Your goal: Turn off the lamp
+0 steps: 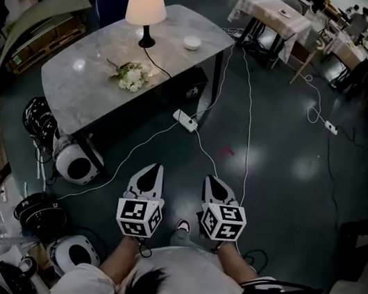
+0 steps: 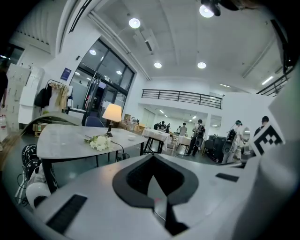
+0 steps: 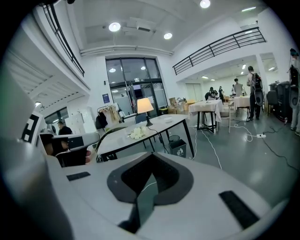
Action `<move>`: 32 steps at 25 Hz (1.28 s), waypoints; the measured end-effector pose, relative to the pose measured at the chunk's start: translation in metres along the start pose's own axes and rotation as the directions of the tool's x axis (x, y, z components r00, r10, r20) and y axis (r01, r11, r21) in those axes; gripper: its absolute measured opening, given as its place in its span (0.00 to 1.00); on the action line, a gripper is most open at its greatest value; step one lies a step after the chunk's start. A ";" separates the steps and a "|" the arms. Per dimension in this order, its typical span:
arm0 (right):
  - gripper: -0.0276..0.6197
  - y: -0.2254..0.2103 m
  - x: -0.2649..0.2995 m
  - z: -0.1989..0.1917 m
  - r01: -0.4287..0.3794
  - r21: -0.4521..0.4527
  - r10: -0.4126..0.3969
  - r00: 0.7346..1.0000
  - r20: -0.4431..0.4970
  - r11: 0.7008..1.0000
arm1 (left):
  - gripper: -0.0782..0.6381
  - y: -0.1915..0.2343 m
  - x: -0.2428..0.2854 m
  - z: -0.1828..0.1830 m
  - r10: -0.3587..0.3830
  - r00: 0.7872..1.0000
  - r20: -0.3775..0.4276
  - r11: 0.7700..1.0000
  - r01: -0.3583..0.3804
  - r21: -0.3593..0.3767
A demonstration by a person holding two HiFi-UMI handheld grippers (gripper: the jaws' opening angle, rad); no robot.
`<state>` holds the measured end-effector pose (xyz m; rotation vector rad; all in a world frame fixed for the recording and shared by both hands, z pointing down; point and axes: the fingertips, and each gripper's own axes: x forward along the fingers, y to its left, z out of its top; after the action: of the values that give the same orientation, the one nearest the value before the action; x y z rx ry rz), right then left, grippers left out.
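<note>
The lamp (image 1: pixel 147 6), with a cream shade on a black stem, glows on the far part of the grey marble table (image 1: pixel 74 88). Its black cord runs off the table's edge. My left gripper (image 1: pixel 152 170) and right gripper (image 1: pixel 214 181) hang side by side over the dark floor, well short of the table, both pointing toward it. Each has its jaws together with nothing between them. The lamp (image 2: pixel 112 113) appears small and far ahead in the left gripper view, beyond the left gripper (image 2: pixel 153 158). In the right gripper view the lamp (image 3: pixel 144 106) stands left of centre, past the right gripper (image 3: pixel 151 155).
A bunch of white flowers (image 1: pixel 131 76) and a small white bowl (image 1: pixel 192 42) lie on the table. A white power strip (image 1: pixel 185 120) with cables crosses the floor ahead. Round white and black gear (image 1: pixel 77 163) sits at the left. Cloth-covered tables (image 1: pixel 271 14) and people stand farther back.
</note>
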<state>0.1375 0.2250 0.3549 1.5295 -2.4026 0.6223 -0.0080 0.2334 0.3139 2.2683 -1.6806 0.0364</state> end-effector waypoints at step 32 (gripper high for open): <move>0.04 -0.115 0.069 0.031 -0.065 -0.035 0.062 0.996 -0.061 0.997 | 0.10 -0.006 0.117 -0.020 0.119 0.991 -0.057 0.991 -0.122 -0.056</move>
<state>0.2126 0.1129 0.3818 1.4044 -2.4123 0.6234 0.0374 0.1315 0.3559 2.1023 -1.7650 0.0729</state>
